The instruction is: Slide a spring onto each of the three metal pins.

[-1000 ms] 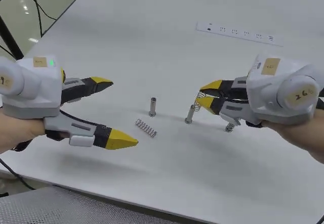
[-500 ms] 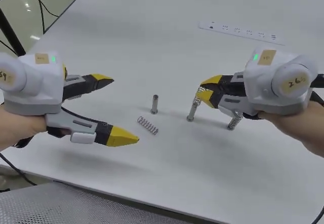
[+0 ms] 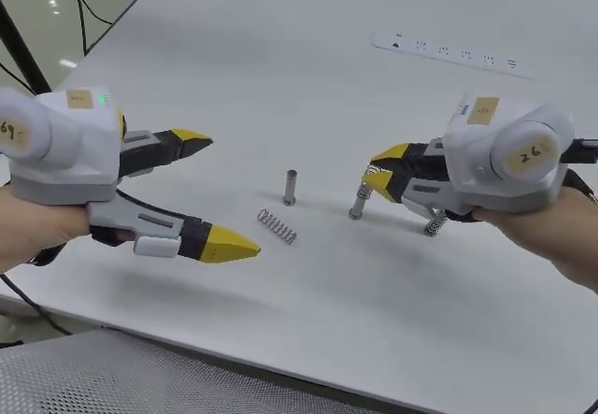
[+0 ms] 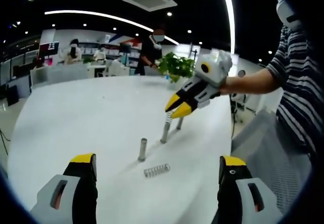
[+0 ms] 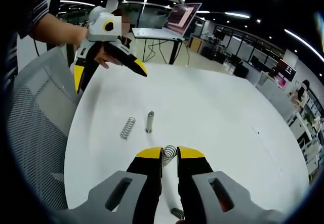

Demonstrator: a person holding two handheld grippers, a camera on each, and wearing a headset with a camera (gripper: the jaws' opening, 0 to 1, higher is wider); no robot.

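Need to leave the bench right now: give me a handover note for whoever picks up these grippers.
Left gripper: open, empty, hovering left of the pins.
Right gripper: shut on the held spring, which sits at the top of the middle pin.
Done: the loaded pin below the right gripper carries its spring.
Left: seat the held spring, then put the loose spring lying on the table onto the bare pin.
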